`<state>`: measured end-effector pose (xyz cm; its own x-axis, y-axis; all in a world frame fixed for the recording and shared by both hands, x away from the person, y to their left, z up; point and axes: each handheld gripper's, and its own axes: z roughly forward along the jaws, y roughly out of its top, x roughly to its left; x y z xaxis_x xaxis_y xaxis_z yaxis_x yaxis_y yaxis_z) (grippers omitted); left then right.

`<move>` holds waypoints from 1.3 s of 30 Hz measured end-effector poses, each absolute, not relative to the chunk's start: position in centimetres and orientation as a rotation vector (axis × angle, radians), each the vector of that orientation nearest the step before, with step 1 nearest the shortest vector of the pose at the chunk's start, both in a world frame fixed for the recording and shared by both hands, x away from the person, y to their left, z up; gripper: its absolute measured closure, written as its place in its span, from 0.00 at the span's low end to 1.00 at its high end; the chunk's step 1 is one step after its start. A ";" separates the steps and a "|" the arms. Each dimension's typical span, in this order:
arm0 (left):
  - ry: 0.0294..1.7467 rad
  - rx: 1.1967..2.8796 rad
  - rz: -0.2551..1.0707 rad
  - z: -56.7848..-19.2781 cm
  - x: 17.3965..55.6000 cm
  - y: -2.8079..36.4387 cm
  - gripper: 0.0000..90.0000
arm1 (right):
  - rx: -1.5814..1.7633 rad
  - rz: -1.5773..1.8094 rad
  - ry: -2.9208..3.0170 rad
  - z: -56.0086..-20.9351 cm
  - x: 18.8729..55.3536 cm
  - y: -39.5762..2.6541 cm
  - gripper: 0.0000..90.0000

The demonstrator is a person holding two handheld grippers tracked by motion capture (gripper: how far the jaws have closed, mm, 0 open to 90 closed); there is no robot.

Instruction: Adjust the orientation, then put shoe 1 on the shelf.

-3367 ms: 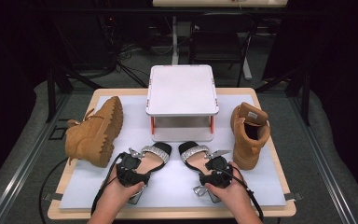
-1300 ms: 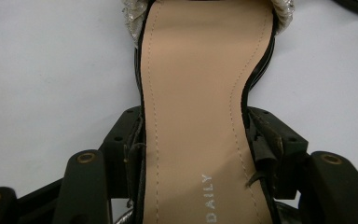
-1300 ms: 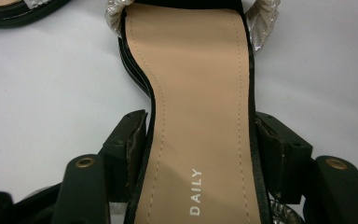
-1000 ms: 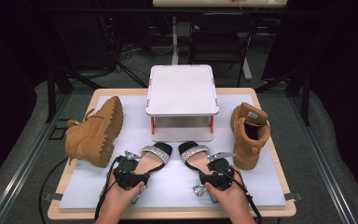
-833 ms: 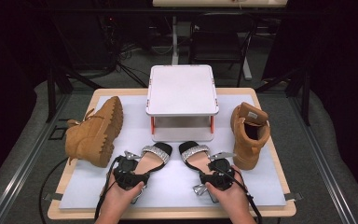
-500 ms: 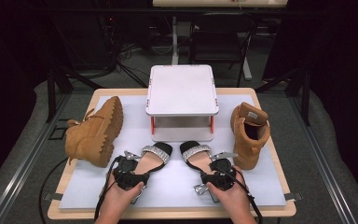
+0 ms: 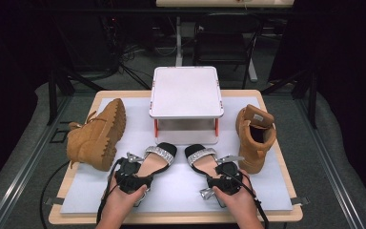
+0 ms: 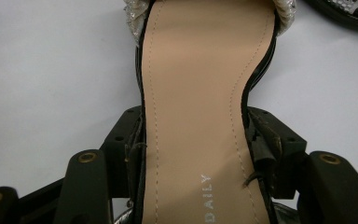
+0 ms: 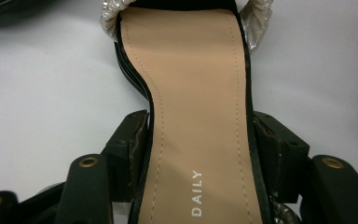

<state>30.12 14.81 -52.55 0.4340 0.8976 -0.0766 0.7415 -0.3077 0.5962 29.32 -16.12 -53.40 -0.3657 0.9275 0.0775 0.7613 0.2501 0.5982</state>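
Two hands at the near edge of a bench (image 7: pixel 271 210) each hold a pair of tongs clamped on a heeled sandal. The left tongs (image 7: pixel 132 177) stand fairly wide, their black jaws pressing both sides of the left sandal (image 7: pixel 153 160) at its narrow waist; the tan insole runs forward between the jaws to a silver toe strap. The right tongs (image 7: pixel 225 180) grip the right sandal (image 7: pixel 201 160) the same way. Both sandals lie on the white mat, toes pointing away from the tongs.

The likely risk is slipping: the jaws pinch only the thin sole edges, so a lifted sandal could pivot toe-down or drop out.

Counted: two sandals; two tan boots, one (image 7: pixel 96 134) lying on its side left of the left tongs, one (image 7: pixel 255 136) upright just right of the right tongs; one white raised stand (image 7: pixel 186 90) beyond both.
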 end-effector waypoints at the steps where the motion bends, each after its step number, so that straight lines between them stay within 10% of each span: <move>1: 1.374 2.129 0.368 -52.5 30.1 14.8 0.46 | 1.562 0.812 2.236 -53.3 29.3 -16.2 0.45; 39: 1.364 2.084 0.423 -51.7 33.9 12.5 0.46 | 1.550 0.852 2.119 -51.7 32.9 -16.5 0.46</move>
